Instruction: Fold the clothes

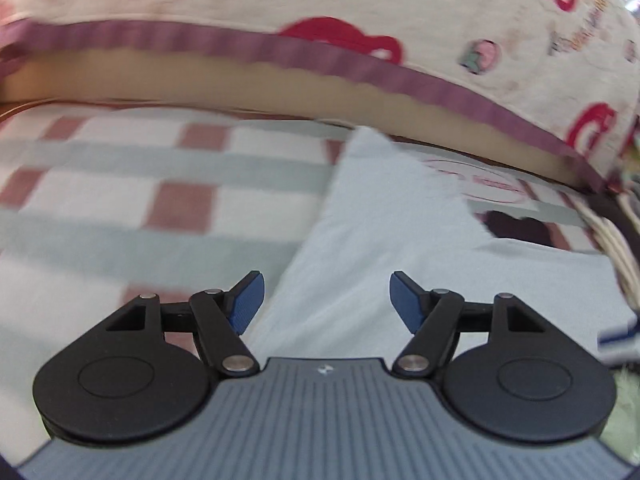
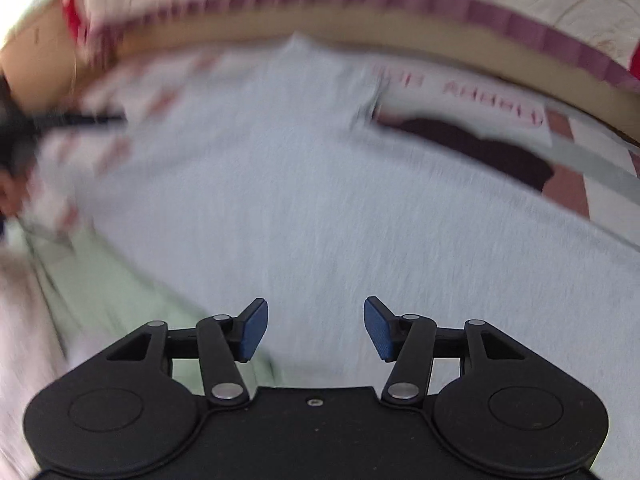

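A pale blue garment [image 1: 384, 216] lies flat on a checked bedsheet [image 1: 120, 184]. In the left wrist view its sleeve points toward the far edge of the bed. My left gripper [image 1: 326, 300] is open and empty, low over the garment's left edge. In the right wrist view the same garment [image 2: 304, 184] fills the middle, blurred by motion. My right gripper [image 2: 316, 330] is open and empty just above the cloth. The other gripper shows as a dark blur [image 2: 24, 132] at the far left.
A cream quilt with red prints and a purple trim [image 1: 360, 12] rises along the far edge, over a tan band [image 1: 240, 84]. A dark patch [image 2: 480, 144] lies on the sheet beside the garment. A pale green cloth [image 2: 120, 300] lies at the near left.
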{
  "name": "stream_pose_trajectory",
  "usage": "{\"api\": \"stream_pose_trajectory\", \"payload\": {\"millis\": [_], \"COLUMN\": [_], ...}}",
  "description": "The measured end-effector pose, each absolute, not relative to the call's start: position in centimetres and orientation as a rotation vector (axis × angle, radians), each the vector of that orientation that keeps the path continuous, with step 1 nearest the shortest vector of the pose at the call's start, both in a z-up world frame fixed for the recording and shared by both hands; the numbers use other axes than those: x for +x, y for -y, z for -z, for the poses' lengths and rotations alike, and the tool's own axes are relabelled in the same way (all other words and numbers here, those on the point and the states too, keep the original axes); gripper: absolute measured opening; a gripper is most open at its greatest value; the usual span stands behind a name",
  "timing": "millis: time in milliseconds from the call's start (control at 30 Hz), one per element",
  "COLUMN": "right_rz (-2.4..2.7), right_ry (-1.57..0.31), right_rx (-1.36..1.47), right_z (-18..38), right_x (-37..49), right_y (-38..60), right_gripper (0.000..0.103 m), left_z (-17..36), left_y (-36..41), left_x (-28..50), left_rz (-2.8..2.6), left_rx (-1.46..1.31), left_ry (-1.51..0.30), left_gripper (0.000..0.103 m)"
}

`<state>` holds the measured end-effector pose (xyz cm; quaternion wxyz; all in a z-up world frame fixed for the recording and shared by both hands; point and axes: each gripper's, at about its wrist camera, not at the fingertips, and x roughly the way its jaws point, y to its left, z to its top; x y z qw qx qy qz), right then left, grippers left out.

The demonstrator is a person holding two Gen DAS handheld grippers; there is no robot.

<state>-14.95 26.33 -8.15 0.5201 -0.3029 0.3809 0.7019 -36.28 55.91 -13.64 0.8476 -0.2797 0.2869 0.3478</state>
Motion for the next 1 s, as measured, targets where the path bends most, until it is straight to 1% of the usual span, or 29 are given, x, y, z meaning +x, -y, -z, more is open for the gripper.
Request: {"api": "stream_pose_trajectory", "payload": {"millis": [67,100,167,200,233,267,367,400,433,467,500,533,633,667,733,767,800,867,900,933,967,1000], "right_rz": [-1.728,-1.746,-1.747,-1.748,-1.765,-1.779,-1.775,-1.775,-1.779,-1.796,-1.813,-1.829,-1.875,-1.891,-1.921,-1.927,-1.899,-1.837,-1.814,-1.808,-1.803,-1.795], "right_ry": [-0.862,-0.824,-0.656,-0.579,-0.54,-0.535,-0.575,-0.588,-0.607,-0.642,-0.673,-0.694,-0.758,-0.78,-0.823,-0.843,-0.855,-0.876,-0.89,-0.905,-0.925,-0.966], "right_rx": [-0.686,-0.686,-0.829,-0.889,-0.909,-0.905,-0.841,-0.814,-0.783,-0.736,-0.7,-0.702,-0.71,-0.713,-0.718,-0.721,-0.728,-0.743,-0.745,-0.729,-0.709,-0.67], "right_z": [8.1,8.2,9.6,10.3,10.9,11.4,12.4,12.5,12.5,12.1,11.9,12.1,12.6,12.8,13.1,13.4,13.9,14.7,15.0,15.2,15.4,15.5], "right_x": [-14.6,-14.7,-16.5,-17.4,-18.1,-18.4,-18.1,-17.6,-17.1,-16.4,-16.0,-16.1,-16.4,-16.5,-16.7,-16.8,-16.8,-16.7,-16.5,-16.2,-15.9,-15.4], "right_y": [-29.1,-30.5,-33.4,-34.8,-35.9,-37.0,-39.9,-40.4,-40.9,-41.0,-41.0,-41.0,-41.1,-41.2,-41.2,-41.3,-41.5,-41.8,-41.9,-41.9,-41.9,-42.0], "right_gripper": [0.059,0.059,0.059,0.059,0.053,0.048,0.038,0.032,0.015,0.009,0.009,0.009,0.01,0.014,0.015,0.02,0.022,0.025,0.026,0.026,0.027,0.028], "left_z": [13.6,13.9,14.6,15.0,15.5,16.1,18.1,18.7,19.4,19.9,20.4,20.7,21.4,21.6,21.9,22.1,22.2,22.1,22.0,21.8,21.5,21.0], "left_y": [-58.8,-60.4,-63.3,-64.6,-65.8,-66.8,-69.2,-69.9,-70.5,-71.1,-71.7,-72.1,-73.0,-73.3,-73.4,-73.2,-72.9,-71.8,-71.0,-70.5,-70.1,-69.8], "left_x": [-33.3,-31.7,-28.1,-26.4,-24.6,-22.9,-18.8,-17.8,-16.7,-15.9,-15.3,-14.9,-13.8,-13.7,-13.3,-13.1,-12.9,-12.4,-12.2,-12.0,-12.0,-12.0], "left_rz": [-0.658,-0.621,-0.591,-0.59,-0.589,-0.583,-0.551,-0.535,-0.519,-0.509,-0.501,-0.493,-0.464,-0.455,-0.447,-0.449,-0.444,-0.423,-0.407,-0.393,-0.386,-0.399], "left_rx": [-0.589,-0.593,-0.566,-0.529,-0.493,-0.447,-0.336,-0.329,-0.321,-0.324,-0.326,-0.325,-0.332,-0.347,-0.369,-0.374,-0.365,-0.325,-0.296,-0.284,-0.302,-0.329], "left_ry": [-0.633,-0.651,-0.695,-0.72,-0.744,-0.773,-0.85,-0.864,-0.877,-0.886,-0.888,-0.881,-0.838,-0.814,-0.768,-0.749,-0.74,-0.741,-0.749,-0.758,-0.765,-0.759], "left_gripper": [0.069,0.066,0.061,0.053,0.048,0.048,0.048,0.05,0.054,0.055,0.059,0.066,0.075,0.077,0.082,0.082,0.081,0.066,0.049,0.024,0.014,0.012]}}
